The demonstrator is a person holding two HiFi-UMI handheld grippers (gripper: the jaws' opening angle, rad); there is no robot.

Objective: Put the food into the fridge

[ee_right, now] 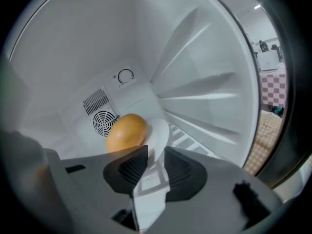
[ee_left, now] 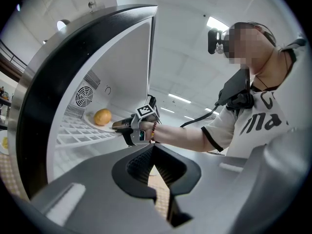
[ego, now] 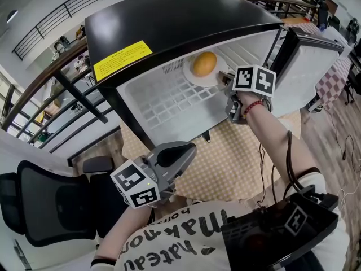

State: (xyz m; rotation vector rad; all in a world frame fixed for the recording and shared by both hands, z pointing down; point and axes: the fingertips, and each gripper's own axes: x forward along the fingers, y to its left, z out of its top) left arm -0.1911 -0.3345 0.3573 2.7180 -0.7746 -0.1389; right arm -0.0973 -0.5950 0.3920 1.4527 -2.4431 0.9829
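A round orange-yellow food (ego: 203,64) lies on a white plate (ego: 219,79), which rests on the white wire shelf (ego: 163,103) inside the open black fridge (ego: 169,21). My right gripper (ego: 224,81) reaches into the fridge at the plate's near edge. In the right gripper view the plate's rim (ee_right: 158,133) runs between the pads of this gripper (ee_right: 155,162) with gaps on both sides, so it stands open; the food (ee_right: 126,132) sits just beyond. My left gripper (ego: 189,148) hangs back below the fridge, shut and empty (ee_left: 155,150); from there I see the food (ee_left: 102,116) and the right gripper (ee_left: 117,126).
The fridge door (ego: 313,66) stands swung open at the right. A fan vent (ee_right: 104,122) is set in the fridge's back wall. The fridge stands on a checkered cloth (ego: 237,162). A black office chair (ego: 51,208) is at the lower left.
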